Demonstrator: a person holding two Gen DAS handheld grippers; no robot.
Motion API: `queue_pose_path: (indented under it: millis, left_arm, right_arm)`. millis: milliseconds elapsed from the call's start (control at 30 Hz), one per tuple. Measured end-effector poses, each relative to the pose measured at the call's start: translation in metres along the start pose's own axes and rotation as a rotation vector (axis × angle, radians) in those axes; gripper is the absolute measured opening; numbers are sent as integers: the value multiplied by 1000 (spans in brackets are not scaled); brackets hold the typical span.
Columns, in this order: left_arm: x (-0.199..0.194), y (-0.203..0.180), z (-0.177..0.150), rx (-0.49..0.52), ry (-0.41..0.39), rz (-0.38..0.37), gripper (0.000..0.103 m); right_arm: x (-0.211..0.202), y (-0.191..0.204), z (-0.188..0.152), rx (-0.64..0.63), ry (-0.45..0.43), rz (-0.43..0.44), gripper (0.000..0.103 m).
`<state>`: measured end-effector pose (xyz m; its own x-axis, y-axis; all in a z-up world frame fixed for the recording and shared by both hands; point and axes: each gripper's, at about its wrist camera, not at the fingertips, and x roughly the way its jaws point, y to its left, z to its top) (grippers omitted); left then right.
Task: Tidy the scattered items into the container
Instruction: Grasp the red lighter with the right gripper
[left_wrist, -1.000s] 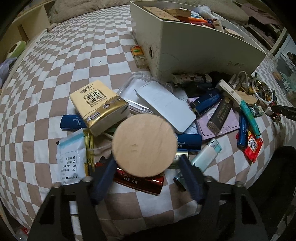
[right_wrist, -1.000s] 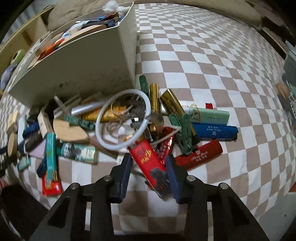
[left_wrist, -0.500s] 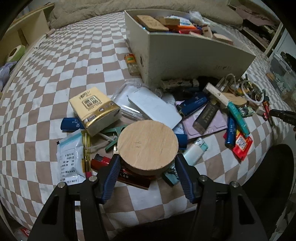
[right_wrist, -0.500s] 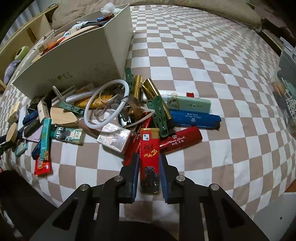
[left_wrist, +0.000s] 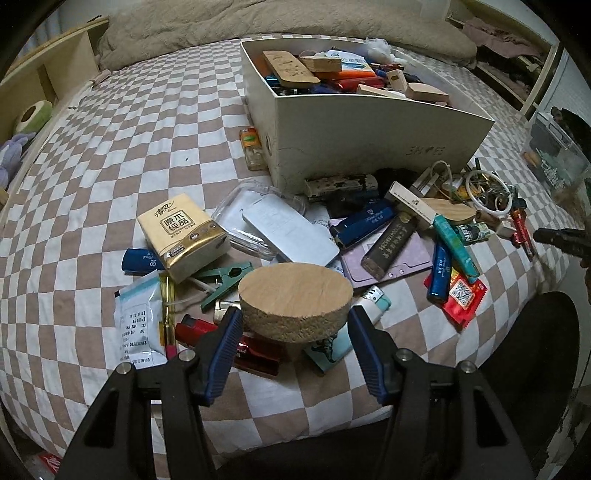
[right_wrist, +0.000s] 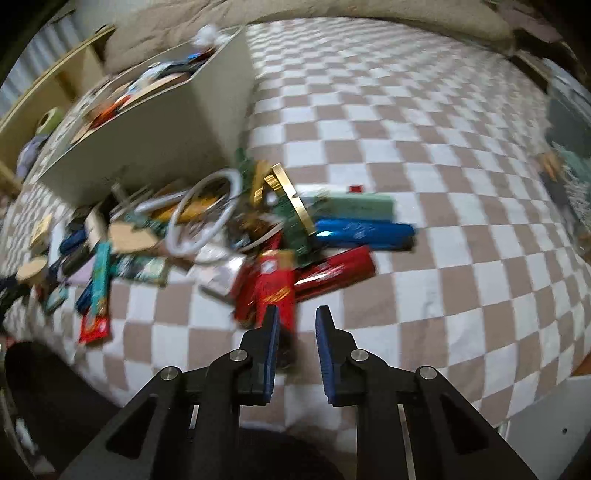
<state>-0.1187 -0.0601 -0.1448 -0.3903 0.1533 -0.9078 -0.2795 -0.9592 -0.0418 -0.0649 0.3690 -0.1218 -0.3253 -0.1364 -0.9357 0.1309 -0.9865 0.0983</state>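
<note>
Left gripper (left_wrist: 294, 326): clamped on wooden disc (left_wrist: 294, 295), lifted.
Right gripper (right_wrist: 294, 341): fingers apart; red lighter (right_wrist: 275, 291) against left finger, grip unclear (blur).
Container (left_wrist: 369, 147): 12 o'clock, partly filled.
Left: pile (left_wrist: 369, 236) mostly unsorted.

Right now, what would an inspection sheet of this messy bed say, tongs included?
Surface: checked sheet, bare at the far left and right.
Job's things: box well filled; disc of wood lifted above the pile.
Clutter: tissue pack, green peg, white ring, red sachet, many lighters heaped by the box.
Tongs: left tongs clamp the disc; right tongs apart, red lighter against one finger, view blurred.
Cables: thin white cord in the pile.
Surroundings: shelf at left, blanket behind, clear tank at right.
</note>
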Motion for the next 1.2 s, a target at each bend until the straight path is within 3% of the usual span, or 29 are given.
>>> queue_pose_path:
  millis: [167, 233, 267, 300, 367, 433, 567, 800, 900, 933, 1000, 1200]
  left_arm:
    - [11, 2, -1, 0, 30, 39, 59]
    - [14, 3, -2, -5, 43, 42, 59]
    - [16, 4, -2, -4, 48, 45, 59]
    - [17, 4, -2, -2, 52, 50, 59]
    - [20, 5, -2, -3, 60, 62, 62]
    - [22, 5, -1, -3, 65, 82, 84]
    - [23, 3, 1, 22, 52, 120, 85]
    - [29, -3, 5, 52, 62, 121, 85]
    - [31, -5, 5, 62, 69, 117, 83]
    - [31, -6, 5, 64, 73, 112, 75]
    - [31, -5, 5, 62, 76, 110, 67]
    - [28, 0, 3, 30, 72, 82, 67]
  right_arm:
    - [42, 29, 12, -155, 59, -83, 24]
    - [50, 36, 11, -193, 86, -117, 47]
    - [53, 37, 10, -204, 92, -127, 69]
    - [55, 38, 10, -215, 92, -144, 79]
    - [59, 36, 10, -223, 95, -176, 79]
    - [60, 25, 12, -201, 99, -197, 79]
    - [56, 0, 17, -151, 99, -236, 79]
    - [47, -51, 36, -34, 79, -366, 79]
    - [56, -46, 54, 25, 41, -259, 79]
    - [53, -42, 51, 15, 23, -209, 79]
    - [48, -33, 51, -49, -3, -163, 79]
    - [55, -8, 55, -265, -39, -121, 80]
